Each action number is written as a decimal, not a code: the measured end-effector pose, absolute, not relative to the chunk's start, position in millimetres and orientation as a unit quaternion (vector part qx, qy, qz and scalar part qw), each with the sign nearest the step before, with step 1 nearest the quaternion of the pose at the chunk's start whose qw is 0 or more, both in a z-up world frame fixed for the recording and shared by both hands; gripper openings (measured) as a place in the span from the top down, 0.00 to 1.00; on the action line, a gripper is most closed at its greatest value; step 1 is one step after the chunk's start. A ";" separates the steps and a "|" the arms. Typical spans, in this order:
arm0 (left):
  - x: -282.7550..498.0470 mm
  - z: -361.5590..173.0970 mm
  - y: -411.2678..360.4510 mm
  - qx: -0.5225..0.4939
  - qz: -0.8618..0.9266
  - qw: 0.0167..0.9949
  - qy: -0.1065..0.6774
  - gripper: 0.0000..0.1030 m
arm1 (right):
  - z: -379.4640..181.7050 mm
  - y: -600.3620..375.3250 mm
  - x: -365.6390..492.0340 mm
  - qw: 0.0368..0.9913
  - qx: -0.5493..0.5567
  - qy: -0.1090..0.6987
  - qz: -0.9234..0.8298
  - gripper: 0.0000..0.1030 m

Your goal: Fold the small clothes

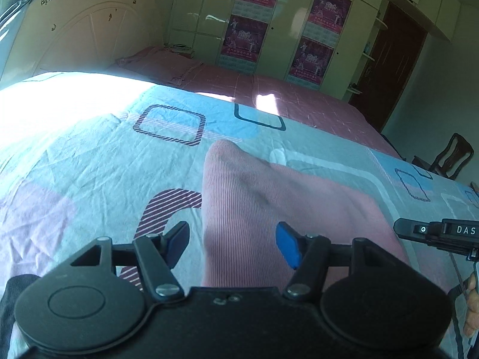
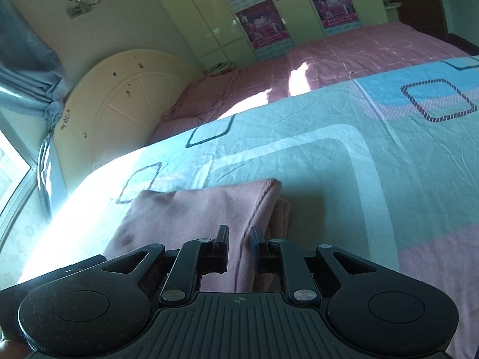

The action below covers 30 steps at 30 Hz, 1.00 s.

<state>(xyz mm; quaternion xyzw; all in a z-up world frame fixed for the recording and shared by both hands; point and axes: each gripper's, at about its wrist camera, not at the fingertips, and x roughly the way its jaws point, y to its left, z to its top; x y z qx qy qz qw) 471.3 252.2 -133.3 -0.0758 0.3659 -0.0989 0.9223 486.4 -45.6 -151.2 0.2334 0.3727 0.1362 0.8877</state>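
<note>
A pink ribbed garment (image 1: 269, 197) lies folded on the patterned bed cover (image 1: 104, 164). My left gripper (image 1: 233, 242) is open, its jaws wide apart above the garment's near left part, pads clear of the cloth. In the right wrist view the same garment (image 2: 194, 206) shows a top layer folded over a lower one. My right gripper (image 2: 240, 236) has its jaws close together, shut on a raised ridge of the pink cloth. That right gripper (image 1: 402, 229) also pokes in at the right edge of the left wrist view, beside a hand (image 1: 471, 299).
The light blue cover with square patterns (image 2: 359, 149) spreads over a pink checked sheet (image 2: 359, 51). A cream headboard (image 2: 125, 95) stands on the left, and wardrobes with posters (image 1: 248, 30) are behind the bed. A dark chair (image 1: 449, 158) sits at the right.
</note>
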 end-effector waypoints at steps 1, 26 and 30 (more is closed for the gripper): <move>466.6 -134.5 251.9 -0.075 -0.100 0.922 0.367 0.40 | -152.3 -41.4 480.6 0.885 0.229 0.381 0.139 0.85; 403.6 -150.0 258.2 -0.086 -0.109 0.898 0.418 0.39 | -167.5 -17.2 388.5 0.882 0.189 0.418 0.106 0.55; 402.1 -157.2 251.4 -0.076 -0.108 0.898 0.420 0.35 | -184.3 -18.3 390.2 0.880 0.180 0.431 0.087 0.82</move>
